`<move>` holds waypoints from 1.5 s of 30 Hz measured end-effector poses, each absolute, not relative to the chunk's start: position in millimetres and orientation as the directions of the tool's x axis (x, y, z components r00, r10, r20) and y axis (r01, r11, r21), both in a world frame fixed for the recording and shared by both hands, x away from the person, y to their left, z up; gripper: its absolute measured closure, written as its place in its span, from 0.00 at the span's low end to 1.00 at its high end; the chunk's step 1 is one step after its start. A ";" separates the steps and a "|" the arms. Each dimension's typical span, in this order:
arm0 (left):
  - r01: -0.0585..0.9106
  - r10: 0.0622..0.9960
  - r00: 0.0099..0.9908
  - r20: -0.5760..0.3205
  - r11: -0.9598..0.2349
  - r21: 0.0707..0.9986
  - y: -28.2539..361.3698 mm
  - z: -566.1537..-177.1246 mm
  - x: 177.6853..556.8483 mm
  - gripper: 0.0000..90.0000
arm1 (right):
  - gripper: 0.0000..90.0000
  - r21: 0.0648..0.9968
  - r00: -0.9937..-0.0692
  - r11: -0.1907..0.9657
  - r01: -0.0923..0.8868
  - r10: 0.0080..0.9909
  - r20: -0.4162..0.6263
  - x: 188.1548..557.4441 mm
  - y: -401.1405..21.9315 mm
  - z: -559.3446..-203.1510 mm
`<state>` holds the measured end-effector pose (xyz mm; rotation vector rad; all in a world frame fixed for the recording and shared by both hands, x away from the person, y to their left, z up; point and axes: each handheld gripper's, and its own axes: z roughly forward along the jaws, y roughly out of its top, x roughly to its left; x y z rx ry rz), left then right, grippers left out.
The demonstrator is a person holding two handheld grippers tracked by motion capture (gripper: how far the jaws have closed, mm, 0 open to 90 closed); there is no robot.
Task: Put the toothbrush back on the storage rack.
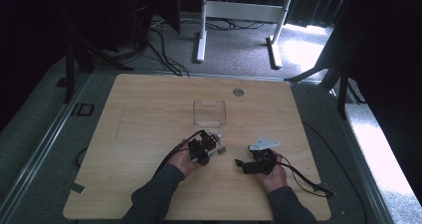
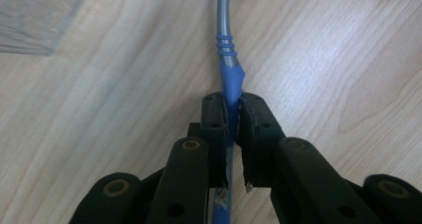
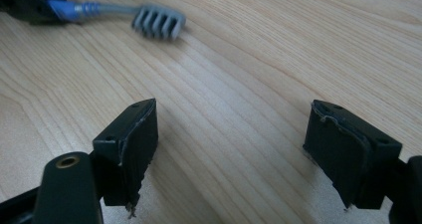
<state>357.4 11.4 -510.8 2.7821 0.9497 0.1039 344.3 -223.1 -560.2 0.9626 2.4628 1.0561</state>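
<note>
The left gripper (image 2: 233, 119) is clamped on the blue handle of a toothbrush (image 2: 230, 79), its two black jaws pressed flat against the handle's narrow sides, probably because that thin, smooth plastic would slip from a looser hold; the handle runs straight out between the jaws, blue giving way past three moulded ridges to a grey neck; in the right gripper view the grey bristle head (image 3: 158, 23) shows its tufts in short rows, low over the wood. The right gripper (image 3: 249, 154) has its jaws spread wide with nothing between them, hovering low near the front edge of the tabletop (image 1: 149, 99), likely waiting to take a share of the work; its pads are matt black and frayed at the tips. Towards the middle of the pale, grained tabletop stands a clear, square-walled plastic container (image 1: 209, 113), just beyond the brush.
</note>
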 end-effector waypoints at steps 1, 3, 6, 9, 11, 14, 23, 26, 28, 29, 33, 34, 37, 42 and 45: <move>0.600 0.615 0.788 0.001 -0.769 0.219 12.3 -509.4 357.2 0.91 | 0.23 0.726 -0.734 0.508 0.464 0.679 -0.006 344.3 -223.1 -560.2; 0.600 0.617 0.787 0.003 -0.767 0.228 14.4 -506.5 357.5 0.91 | 0.23 0.726 -0.734 0.508 0.464 0.679 -0.006 344.3 -223.1 -560.2; 0.604 0.622 0.783 -0.002 -0.758 0.246 17.3 -503.0 357.7 0.91 | 0.23 0.725 -0.734 0.509 0.464 0.679 -0.006 344.3 -223.2 -560.2; 0.605 0.626 0.780 -0.003 -0.752 0.264 19.4 -500.3 357.7 0.91 | 0.23 0.726 -0.734 0.508 0.464 0.679 -0.006 344.3 -223.1 -560.2; 0.605 0.627 0.779 -0.009 -0.748 0.273 20.4 -498.7 357.8 0.91 | 0.23 0.726 -0.733 0.508 0.464 0.680 -0.006 344.3 -223.1 -560.2; 0.606 0.630 0.776 -0.012 -0.741 0.288 20.8 -496.6 357.4 0.91 | 0.23 0.726 -0.734 0.508 0.464 0.679 -0.007 344.3 -223.1 -560.3; 0.599 0.630 0.776 -0.002 -0.737 0.315 21.9 -490.3 355.7 0.91 | 0.23 0.726 -0.734 0.508 0.463 0.679 -0.008 344.5 -223.1 -560.3; 0.596 0.630 0.777 -0.001 -0.734 0.325 22.3 -487.5 355.3 0.91 | 0.23 0.726 -0.734 0.508 0.463 0.679 -0.007 344.5 -223.1 -560.3; 0.594 0.631 0.775 0.001 -0.730 0.337 22.5 -485.8 354.6 0.91 | 0.23 0.726 -0.734 0.508 0.463 0.679 -0.007 344.5 -223.0 -560.3; 0.590 0.628 0.778 0.002 -0.731 0.342 22.7 -485.1 354.5 0.91 | 0.23 0.727 -0.734 0.508 0.463 0.679 -0.007 344.6 -223.0 -560.3; 0.588 0.634 0.773 0.008 -0.723 0.363 23.3 -482.8 353.8 0.91 | 0.23 0.727 -0.734 0.508 0.462 0.679 -0.007 344.6 -223.0 -560.3; 0.586 0.633 0.774 0.009 -0.721 0.369 24.0 -482.1 354.0 0.91 | 0.23 0.727 -0.734 0.508 0.462 0.679 -0.007 344.6 -223.0 -560.3; 0.589 0.641 0.768 0.004 -0.709 0.386 25.1 -480.0 353.6 0.91 | 0.23 0.727 -0.735 0.508 0.461 0.678 -0.008 344.7 -223.1 -560.3; 0.583 0.638 0.770 -0.002 -0.703 0.406 27.1 -477.1 353.5 0.91 | 0.23 0.727 -0.735 0.509 0.461 0.678 -0.008 344.7 -223.1 -560.3; 0.583 0.642 0.767 -0.004 -0.694 0.423 27.3 -475.7 352.3 0.91 | 0.23 0.727 -0.735 0.509 0.461 0.678 -0.008 344.7 -223.1 -560.3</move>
